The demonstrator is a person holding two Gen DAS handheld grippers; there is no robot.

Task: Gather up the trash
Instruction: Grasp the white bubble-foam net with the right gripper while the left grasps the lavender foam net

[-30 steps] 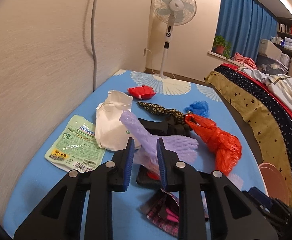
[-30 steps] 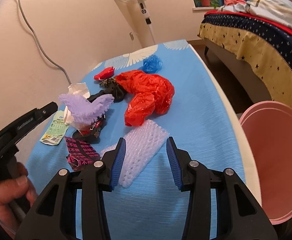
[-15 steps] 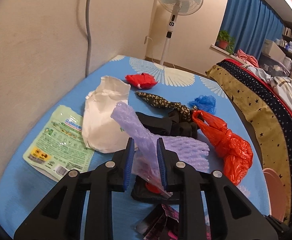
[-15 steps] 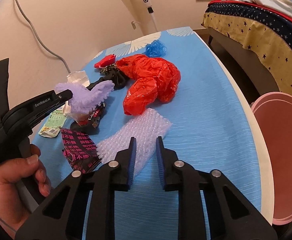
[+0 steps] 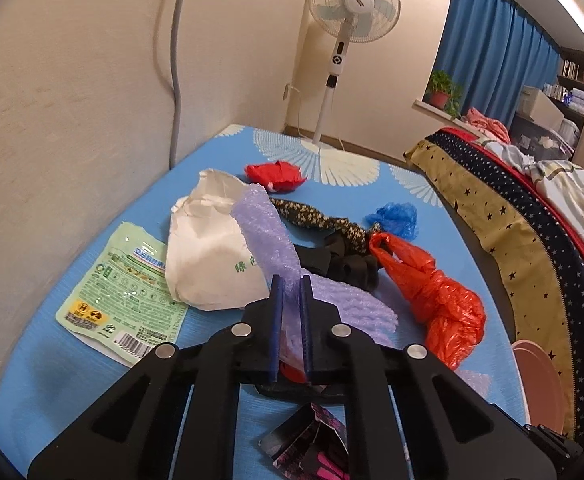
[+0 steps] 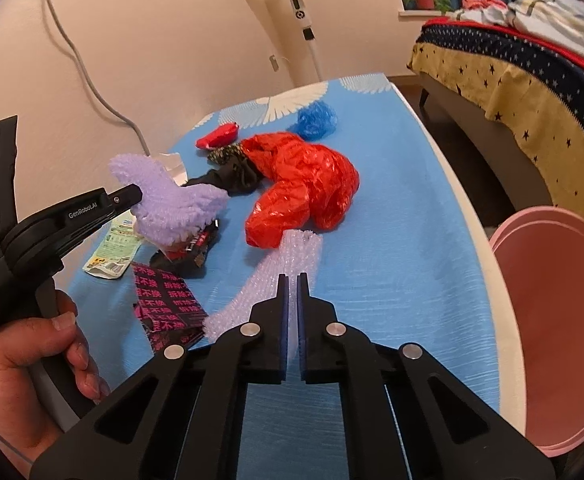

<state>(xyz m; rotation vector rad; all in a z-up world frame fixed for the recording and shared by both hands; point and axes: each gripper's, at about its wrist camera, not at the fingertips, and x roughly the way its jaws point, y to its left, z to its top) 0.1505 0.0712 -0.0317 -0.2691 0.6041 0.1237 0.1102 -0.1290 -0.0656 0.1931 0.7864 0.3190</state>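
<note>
Trash lies scattered on a blue-covered table (image 6: 391, 240). My left gripper (image 5: 292, 280) has its jaws closing, and its pads press on a purple foam net (image 5: 264, 236) that sticks up past the fingertips. The right wrist view shows that gripper (image 6: 132, 196) held by a hand (image 6: 32, 360), with the net (image 6: 168, 204) lifted off the table. My right gripper (image 6: 292, 276) is closing on a strip of clear bubble wrap (image 6: 292, 252), which is pinched between the pads and trails onto the cloth. A crumpled red plastic bag (image 6: 303, 184) lies just beyond it.
A pink bin (image 6: 551, 320) stands off the table's right edge. Also on the cloth are a green packet (image 5: 120, 292), a white paper bag (image 5: 208, 256), a black-and-pink wrapper (image 6: 168, 304), black cloth (image 5: 343, 264) and blue plastic (image 6: 315, 118). A bed (image 6: 511, 60) is right; a wall is left.
The right jaws have closed from wide apart onto the bubble wrap. The left jaws have narrowed on the purple foam net. Neither hand has shifted much.
</note>
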